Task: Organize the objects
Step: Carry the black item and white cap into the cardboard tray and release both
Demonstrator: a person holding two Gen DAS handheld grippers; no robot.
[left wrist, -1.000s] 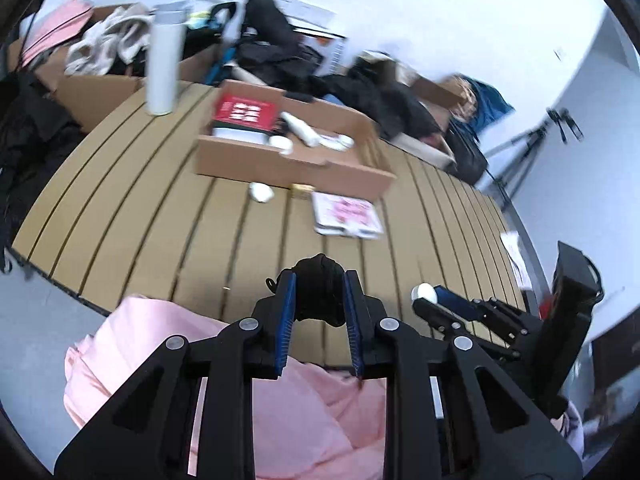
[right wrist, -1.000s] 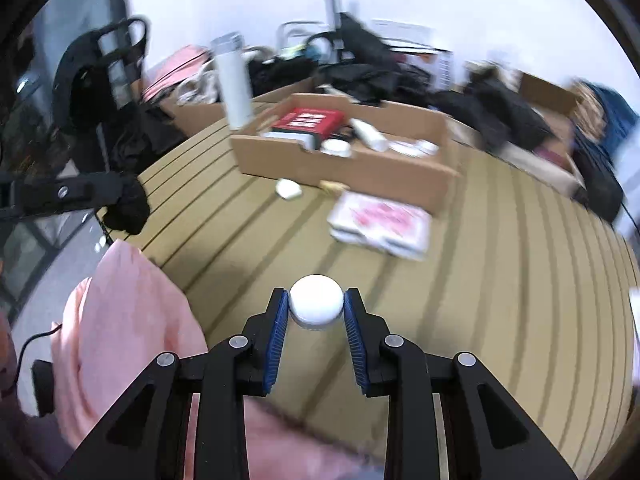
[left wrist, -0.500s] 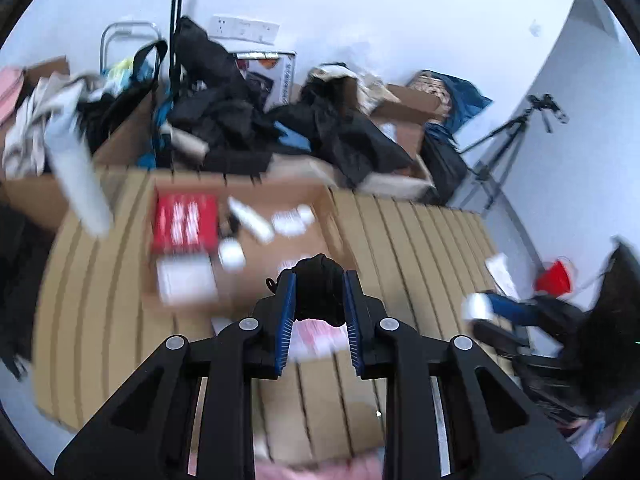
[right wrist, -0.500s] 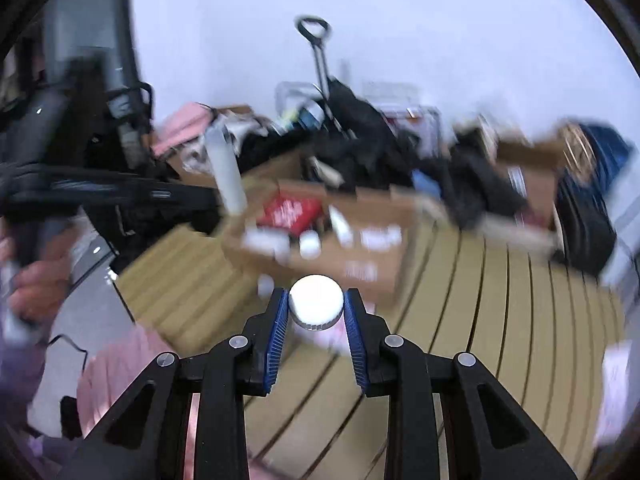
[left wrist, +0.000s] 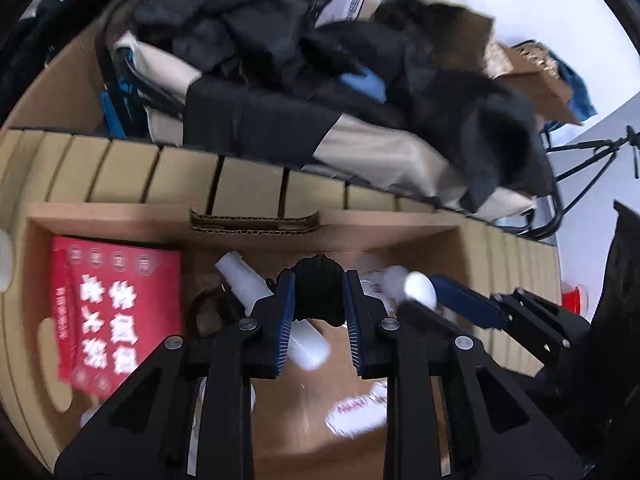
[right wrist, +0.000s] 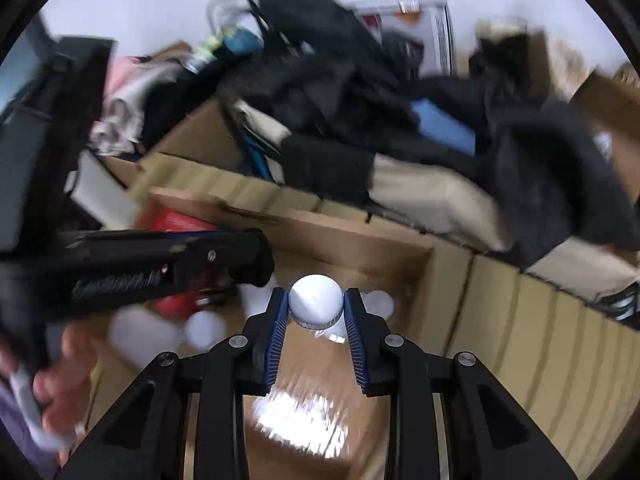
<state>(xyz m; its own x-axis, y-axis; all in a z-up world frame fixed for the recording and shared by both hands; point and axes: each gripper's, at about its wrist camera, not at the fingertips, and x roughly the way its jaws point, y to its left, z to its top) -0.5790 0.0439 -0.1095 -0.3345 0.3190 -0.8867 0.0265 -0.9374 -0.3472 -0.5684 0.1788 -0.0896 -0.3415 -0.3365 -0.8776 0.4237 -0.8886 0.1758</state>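
**Both tools loaded, held over the open cardboard box**

Left tool (left wrist: 319, 298): seen pressed together on a small black object (left wrist: 319, 292), which fills the gap between the blue pads; what the object is cannot be told; the tool is held above the inside of the cardboard box (left wrist: 248, 222), pointing steeply down.

Right tool (right wrist: 316, 308): seen pinching a white round-topped bottle (right wrist: 316, 302) between its pads; the bottle is carried over the box interior, near the box's right wall (right wrist: 420, 280); in the left wrist view the same tool (left wrist: 424, 292) is seen just to the right of the left tool, with the white cap at its tip.

Box contents, noted from the left wrist view: a red packet (left wrist: 114, 312) with white characters lies flat at the left; a white tube (left wrist: 272, 312) lies slantwise beneath the left tool; a dark ring-shaped item (left wrist: 212, 312) sits between packet and tube; a white and red sachet (left wrist: 356, 416) lies nearer the front; other pale items are blurred and are left unnamed.

The box stands on a slatted wooden counter (left wrist: 120, 176); behind the counter a heap of dark clothing (left wrist: 280, 80) and further cartons is seen; a tripod (left wrist: 592, 156) stands at the right.

In the right wrist view a hand (right wrist: 60, 380) is seen at lower left, gripping the left tool's handle; that view is heavily smeared.
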